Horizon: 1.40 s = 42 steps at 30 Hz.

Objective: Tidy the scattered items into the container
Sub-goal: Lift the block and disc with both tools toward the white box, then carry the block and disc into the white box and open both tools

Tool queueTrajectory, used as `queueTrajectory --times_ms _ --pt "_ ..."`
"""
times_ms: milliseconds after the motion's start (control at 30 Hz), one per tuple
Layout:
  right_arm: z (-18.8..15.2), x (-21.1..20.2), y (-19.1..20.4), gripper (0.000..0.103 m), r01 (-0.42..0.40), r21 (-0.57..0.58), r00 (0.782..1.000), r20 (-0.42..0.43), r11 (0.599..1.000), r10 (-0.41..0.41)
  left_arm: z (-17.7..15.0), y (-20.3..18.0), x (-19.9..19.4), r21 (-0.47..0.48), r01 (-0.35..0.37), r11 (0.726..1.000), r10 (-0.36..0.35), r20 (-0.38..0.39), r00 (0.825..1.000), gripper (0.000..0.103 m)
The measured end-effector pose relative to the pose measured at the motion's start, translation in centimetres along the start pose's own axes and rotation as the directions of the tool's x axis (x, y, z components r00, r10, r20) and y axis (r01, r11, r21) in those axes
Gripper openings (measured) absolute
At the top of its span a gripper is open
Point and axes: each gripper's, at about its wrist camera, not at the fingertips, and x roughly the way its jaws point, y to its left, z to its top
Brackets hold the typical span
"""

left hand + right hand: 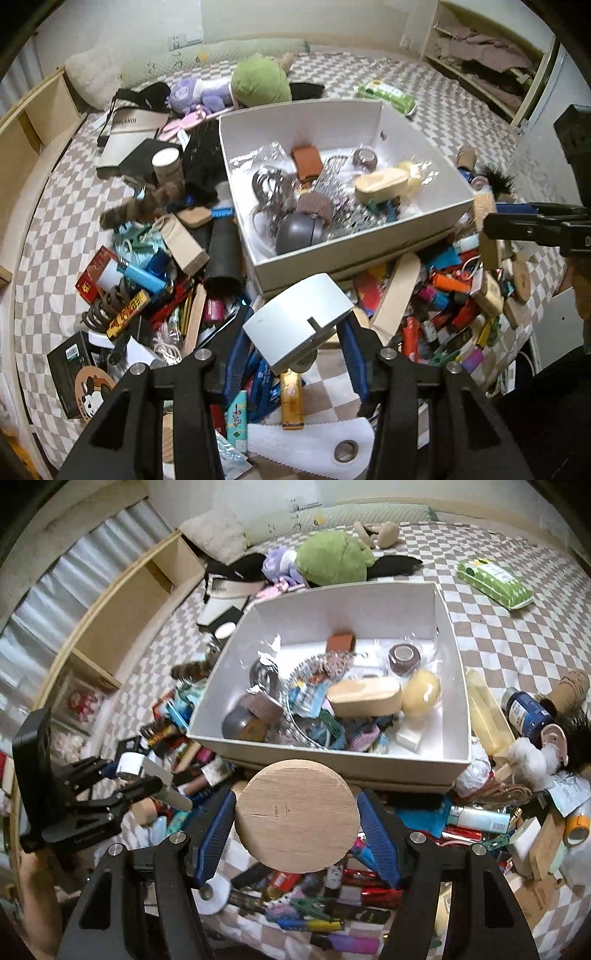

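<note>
The left claw (pixel 295 339) is clamped on a grey metal block (pixel 297 325), held above the clutter just in front of the white box (pixel 369 254). The right claw (pixel 297 819) grips a round wooden disc (pixel 297 814), also held just in front of the box, which stands on the checkered bed (pixel 517 635) and is partly filled with small items.

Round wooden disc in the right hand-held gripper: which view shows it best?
The right wrist view: the round wooden disc fills the centre, its flat face to the camera, clamped between the right hand-held gripper's blue pads. In the left wrist view I cannot pick the disc out beside the gripper at the right edge.
</note>
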Motion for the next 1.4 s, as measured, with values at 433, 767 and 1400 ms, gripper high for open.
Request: queueTrajectory --times_ms 433,767,1400 --pt "3.0 -1.9 0.7 0.068 -0.09 0.053 0.986 0.147 0.995 0.081 3.2 -0.9 -2.9 -0.038 0.063 0.997 -0.057 0.125 0.99 0.046" --pt "5.3 -0.6 -1.2 0.068 -0.062 0.123 0.982 0.185 0.991 0.038 6.4 -1.6 -2.1 -0.086 0.102 0.991 -0.085 0.179 0.98 0.046" --pt "6.2 3.4 -7.4 0.068 0.11 0.197 0.985 0.107 0.974 -0.133 11.4 -5.3 4.2 -0.066 0.092 0.994 -0.082 0.147 0.986 0.046"
